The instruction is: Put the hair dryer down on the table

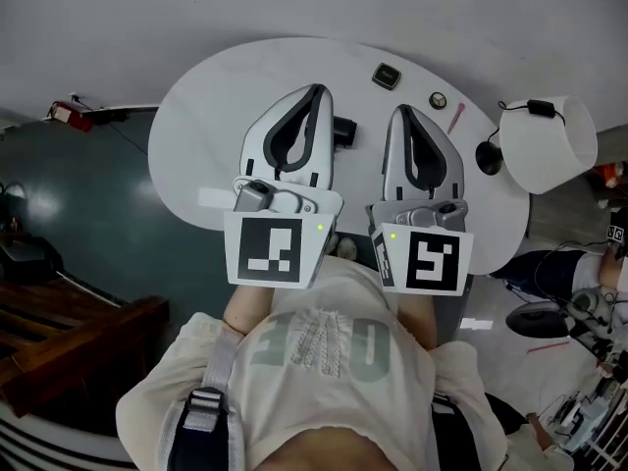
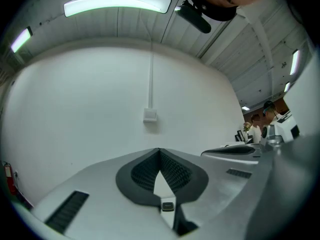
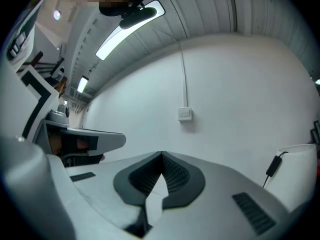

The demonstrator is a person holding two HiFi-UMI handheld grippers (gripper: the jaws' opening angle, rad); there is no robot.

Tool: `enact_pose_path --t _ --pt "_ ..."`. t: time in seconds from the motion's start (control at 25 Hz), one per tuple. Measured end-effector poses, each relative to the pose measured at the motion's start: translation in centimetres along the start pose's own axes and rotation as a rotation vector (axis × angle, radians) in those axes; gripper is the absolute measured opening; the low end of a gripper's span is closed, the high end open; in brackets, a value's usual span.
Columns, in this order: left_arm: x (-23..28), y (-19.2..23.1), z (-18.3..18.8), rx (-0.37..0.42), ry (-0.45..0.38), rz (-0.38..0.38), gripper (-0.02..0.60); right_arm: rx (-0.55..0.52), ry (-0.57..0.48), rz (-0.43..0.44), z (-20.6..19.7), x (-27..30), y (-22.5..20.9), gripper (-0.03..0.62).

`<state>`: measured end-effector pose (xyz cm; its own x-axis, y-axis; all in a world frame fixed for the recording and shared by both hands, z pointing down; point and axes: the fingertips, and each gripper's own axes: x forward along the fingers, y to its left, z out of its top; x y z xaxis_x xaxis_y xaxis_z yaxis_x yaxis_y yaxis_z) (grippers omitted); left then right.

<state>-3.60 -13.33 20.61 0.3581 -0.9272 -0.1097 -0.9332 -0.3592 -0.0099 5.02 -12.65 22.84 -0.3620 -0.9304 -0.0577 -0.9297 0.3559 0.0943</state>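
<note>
My two grippers hang side by side over a white rounded table (image 1: 196,106). The left gripper (image 1: 317,88) is shut, its tips meeting with nothing between them. The right gripper (image 1: 402,109) is shut and empty too. Both gripper views look up at a bare white wall: the left gripper (image 2: 159,149) and the right gripper (image 3: 161,154) show closed jaws holding nothing. A dark object (image 1: 343,130) lies on the table between the grippers, partly hidden by the left one. I cannot tell whether it is the hair dryer.
At the table's far right lie a small dark square item (image 1: 386,75), a round item (image 1: 438,99), a pink pen (image 1: 456,118) and a black round thing (image 1: 488,157). A white lampshade (image 1: 548,143) stands at the right edge. Dark wooden furniture (image 1: 69,332) is at lower left.
</note>
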Motion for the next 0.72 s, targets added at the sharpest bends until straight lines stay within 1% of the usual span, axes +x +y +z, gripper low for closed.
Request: enact_pose_path --t 0.2,0.36,0.52,0.72 --pt "-0.2 0.3 -0.3 0.017 0.009 0.016 0.006 0.006 -0.003 -0.007 0.1 0.0 -0.5 0.004" --pt "-0.5 0.6 -0.3 0.034 0.009 0.046 0.006 0.012 -0.003 -0.001 -0.1 0.0 -0.4 0.003" --pt "-0.7 0.5 -0.3 0.016 0.008 0.041 0.006 0.012 0.004 0.009 -0.3 -0.1 -0.2 0.003" --pt "-1.1 0.4 -0.3 0.022 0.013 0.040 0.006 0.012 0.008 0.012 -0.3 -0.3 0.1 0.004"
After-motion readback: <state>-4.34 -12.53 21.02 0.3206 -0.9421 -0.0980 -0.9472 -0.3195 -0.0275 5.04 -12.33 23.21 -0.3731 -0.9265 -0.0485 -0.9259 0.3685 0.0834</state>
